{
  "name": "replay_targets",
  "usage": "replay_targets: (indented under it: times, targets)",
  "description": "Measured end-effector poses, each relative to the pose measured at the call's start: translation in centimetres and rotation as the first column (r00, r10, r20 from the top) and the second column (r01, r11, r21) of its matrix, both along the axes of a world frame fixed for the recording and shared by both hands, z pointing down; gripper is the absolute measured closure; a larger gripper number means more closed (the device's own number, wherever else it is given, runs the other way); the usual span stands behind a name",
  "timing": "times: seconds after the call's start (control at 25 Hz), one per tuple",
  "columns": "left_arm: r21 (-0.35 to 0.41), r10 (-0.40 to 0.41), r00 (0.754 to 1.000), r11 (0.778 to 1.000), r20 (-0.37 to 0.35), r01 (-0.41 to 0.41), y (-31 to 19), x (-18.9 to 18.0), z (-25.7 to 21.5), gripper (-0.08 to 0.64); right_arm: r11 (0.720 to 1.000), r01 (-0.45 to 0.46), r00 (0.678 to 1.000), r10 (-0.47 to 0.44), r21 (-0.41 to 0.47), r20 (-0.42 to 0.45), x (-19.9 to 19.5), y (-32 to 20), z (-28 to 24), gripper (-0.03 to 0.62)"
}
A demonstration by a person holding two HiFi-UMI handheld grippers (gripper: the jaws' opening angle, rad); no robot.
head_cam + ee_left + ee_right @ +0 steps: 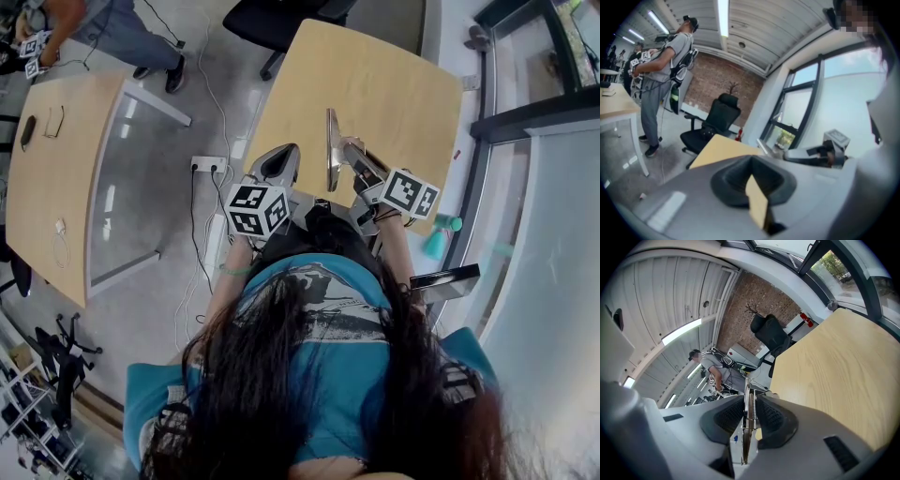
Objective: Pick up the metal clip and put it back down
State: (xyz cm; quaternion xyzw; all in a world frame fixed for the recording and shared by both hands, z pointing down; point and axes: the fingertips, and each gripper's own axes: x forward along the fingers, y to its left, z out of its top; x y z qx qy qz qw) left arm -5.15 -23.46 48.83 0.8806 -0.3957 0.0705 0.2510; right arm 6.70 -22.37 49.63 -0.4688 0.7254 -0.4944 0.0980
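The right gripper's [750, 401] jaws are pinching the metal clip [746, 390] edge-on between their ribbed pads. The clip is sticking out toward 12 o'clock, held above the wooden table [394, 94]. At the right gripper's 9 o'clock, the left gripper [752, 177] is keeping its jaws pressed together on nothing. A black office chair [281, 23] is standing past the table's 12 o'clock edge.
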Motion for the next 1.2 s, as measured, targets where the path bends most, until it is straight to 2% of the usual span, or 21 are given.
replay_targets:
  times: [0.44, 0.76, 1.2]
  targets:
    - [-0.031, -0.021, 0.999, 0.999, 0.027, 0.022, -1.0, 1.0, 1.5, 0.557, 0.998, 0.033, 0.999, -0.035, -0.050, -0.040, 2.8, -4.3, 3.4, 0.500]
    - [-0.054, -0.054, 0.998, 0.997, 0.041, 0.056, -3.5, 1.8, 2.4, 0.557, 0.987, 0.093, 0.977, -0.116, -0.131, -0.181, 5.7, -11.4, 8.4, 0.500]
    - [-0.100, -0.101, 0.992, 0.989, 0.081, 0.109, -5.9, 2.2, 3.7, 0.557, 0.976, 0.113, 0.948, -0.162, -0.186, -0.274, 8.6, -20.2, 14.8, 0.500]
